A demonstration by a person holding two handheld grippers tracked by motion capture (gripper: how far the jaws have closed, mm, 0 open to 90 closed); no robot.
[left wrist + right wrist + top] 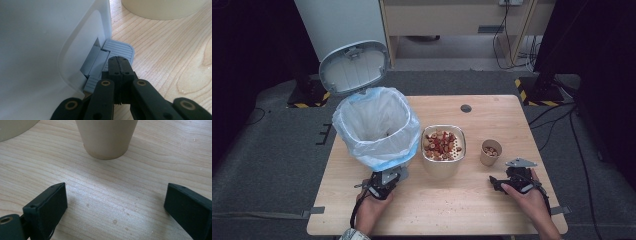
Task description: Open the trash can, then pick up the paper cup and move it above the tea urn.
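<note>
A white pedal bin point(374, 125) lined with a clear bag stands at the table's left, its lid point(354, 67) tipped up and back. My left gripper point(391, 177) sits at the bin's base with its jaws shut and nothing between them. In the left gripper view its tip point(120, 61) rests on the grey ribbed pedal point(120, 48) beside the bin's wall point(37, 37). My right gripper point(511, 176) lies low over the wood with its jaws wide open point(115, 205) and nothing between them. A paper cup point(107, 137) stands just ahead of it, apart from both fingers.
A cream bowl point(442, 170) of nuts and red pieces stands in the middle of the wooden table point(472, 210), and its wall also shows close by point(160, 10). The paper cup point(487, 159) holds a few nuts. Cables and stands lie on the floor behind.
</note>
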